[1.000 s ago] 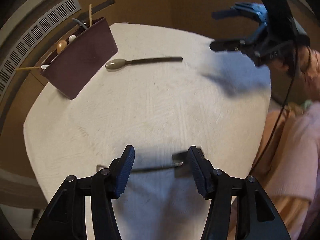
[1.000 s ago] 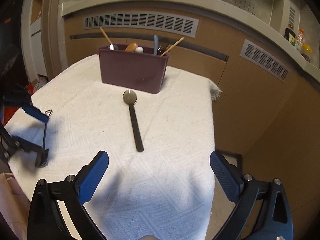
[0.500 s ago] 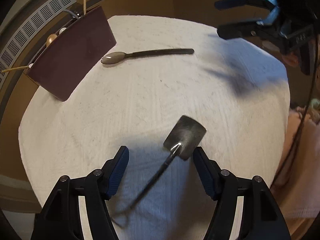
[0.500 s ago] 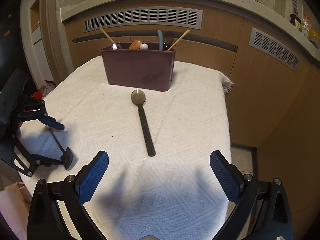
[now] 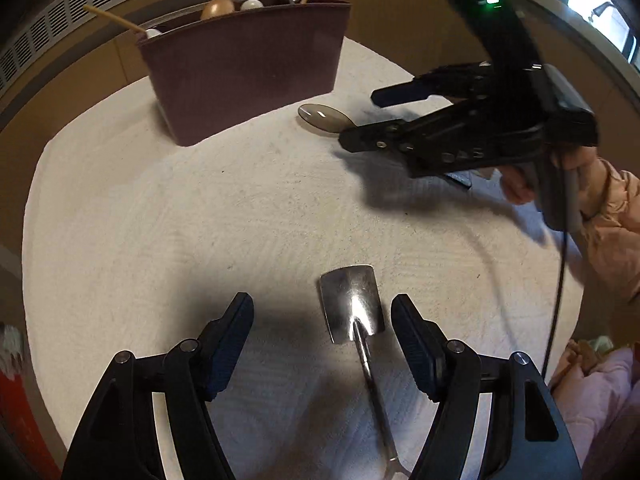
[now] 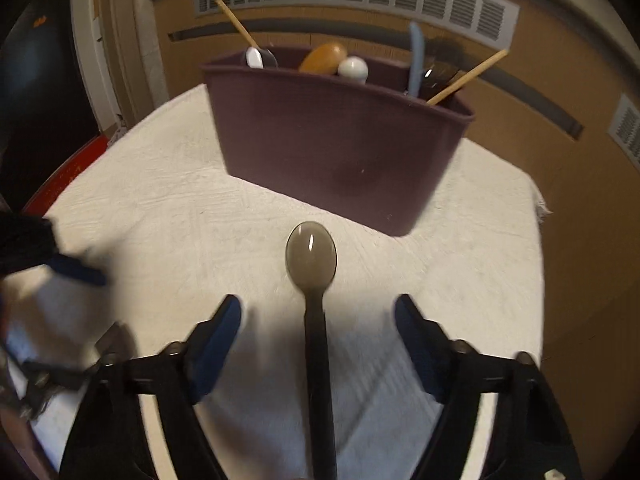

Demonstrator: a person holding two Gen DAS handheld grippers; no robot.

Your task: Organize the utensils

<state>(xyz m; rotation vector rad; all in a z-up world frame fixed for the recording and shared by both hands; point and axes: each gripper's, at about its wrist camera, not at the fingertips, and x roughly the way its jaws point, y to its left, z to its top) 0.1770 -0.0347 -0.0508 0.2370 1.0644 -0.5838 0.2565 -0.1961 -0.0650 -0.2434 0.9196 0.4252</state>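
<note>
Right gripper [image 6: 318, 320] straddling the dark spoon [image 6: 314, 280], jaws closing, pads not yet on the handle. Handle running straight back between the fingers, bowl pointing at the maroon caddy [image 6: 340, 152] just beyond. Left gripper [image 5: 322, 328] over the small metal spatula [image 5: 352, 304], jaws opening, blade nearer one pad, probably untouched though hard to tell. Both utensils flat on the white cloth [image 5: 160, 220].

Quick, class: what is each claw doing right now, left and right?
Left claw: opening, metal spatula between pads, ungripped.
Right claw: closing around dark spoon, not yet gripping.
</note>
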